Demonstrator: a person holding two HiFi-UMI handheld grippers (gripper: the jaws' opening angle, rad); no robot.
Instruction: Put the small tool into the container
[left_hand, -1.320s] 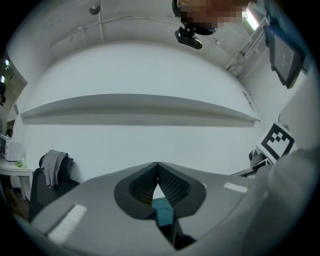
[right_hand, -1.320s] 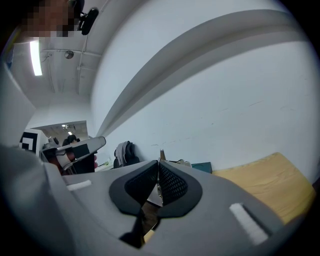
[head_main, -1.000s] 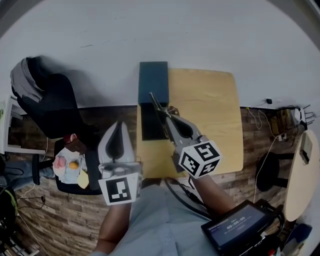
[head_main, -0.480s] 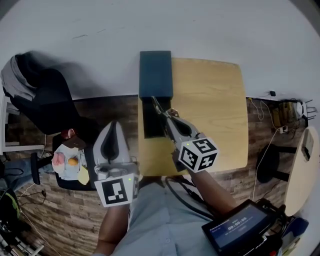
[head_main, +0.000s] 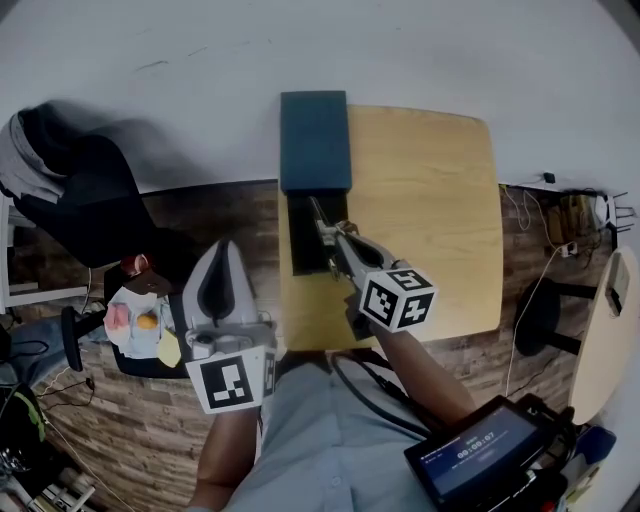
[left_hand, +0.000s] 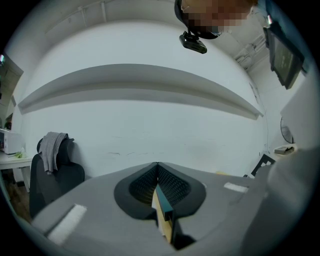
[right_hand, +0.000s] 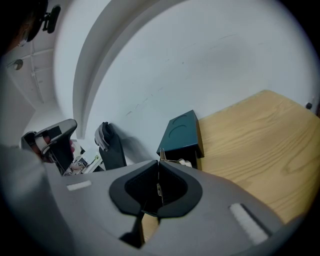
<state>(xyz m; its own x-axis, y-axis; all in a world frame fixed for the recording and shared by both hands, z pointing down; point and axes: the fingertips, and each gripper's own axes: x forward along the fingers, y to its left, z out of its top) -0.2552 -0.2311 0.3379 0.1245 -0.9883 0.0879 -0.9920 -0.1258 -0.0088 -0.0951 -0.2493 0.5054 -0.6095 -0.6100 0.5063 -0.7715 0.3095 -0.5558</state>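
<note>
- The container (head_main: 315, 140), a dark teal box, lay open at the table's (head_main: 430, 200) left edge.
- The small tool (head_main: 320, 218), slim and metallic, was pinched in the right gripper (head_main: 336, 242), slanting over the container's dark opening.

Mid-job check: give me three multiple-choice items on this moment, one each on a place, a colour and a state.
1. Where is the small tool?
A. Held by the left gripper
B. In the right gripper's jaws, over the container's open part
C. Flat on the table's right half
2. What colour is the container's outside?
A. Red
B. Orange
C. Dark teal
3. The left gripper's jaws are:
A. together, holding nothing
B. wide apart
C. clamped on the tool
Answers: 1 B, the right gripper view shows the tool pinched between closed jaws; 2 C, the head view shows its teal top; 3 A, the left gripper view shows them meeting on nothing.
</note>
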